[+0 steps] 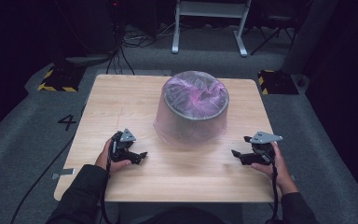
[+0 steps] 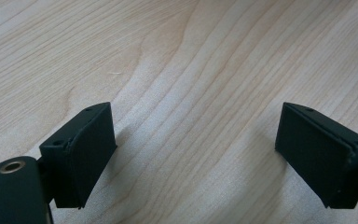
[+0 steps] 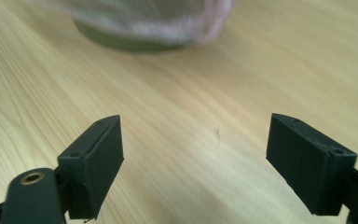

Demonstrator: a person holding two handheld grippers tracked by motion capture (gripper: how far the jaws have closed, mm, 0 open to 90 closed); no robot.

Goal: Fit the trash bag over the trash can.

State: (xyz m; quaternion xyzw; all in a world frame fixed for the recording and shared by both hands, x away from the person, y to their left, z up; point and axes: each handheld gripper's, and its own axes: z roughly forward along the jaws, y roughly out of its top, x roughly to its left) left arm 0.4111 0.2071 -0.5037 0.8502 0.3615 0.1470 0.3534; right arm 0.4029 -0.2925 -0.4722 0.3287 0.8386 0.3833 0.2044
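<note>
step: bin [image 1: 193, 112] lined with pink bag (apparently done) | left hand-held gripper [image 1: 140, 156] wide, empty | right hand-held gripper [image 1: 237, 155] wide, empty | next: rest on table [image 1: 121, 93]

A: The table [image 1: 121, 98] is pale wood with wavy brown grain lines; in the left gripper view the grain sweeps diagonally across the frame.

B: And the bin [image 1: 193, 109] at centre?

A: Dark olive-grey, wrapped in a translucent pink bag [image 1: 168, 128] with brighter magenta glints near the top. In the right gripper view, at the upper edge, it is a blurred green band under pink-white film.

B: The tools?

A: The left gripper [image 1: 140, 156] and right gripper [image 1: 237, 155] are black, each topped by a grey plate. Their pads [image 2: 93, 149] look matt black.

B: The floor [image 1: 28, 126]?

A: Grey carpet, a black "4" at left, yellow-and-black striped blocks [image 1: 56, 79] at upper left and upper right.
</note>
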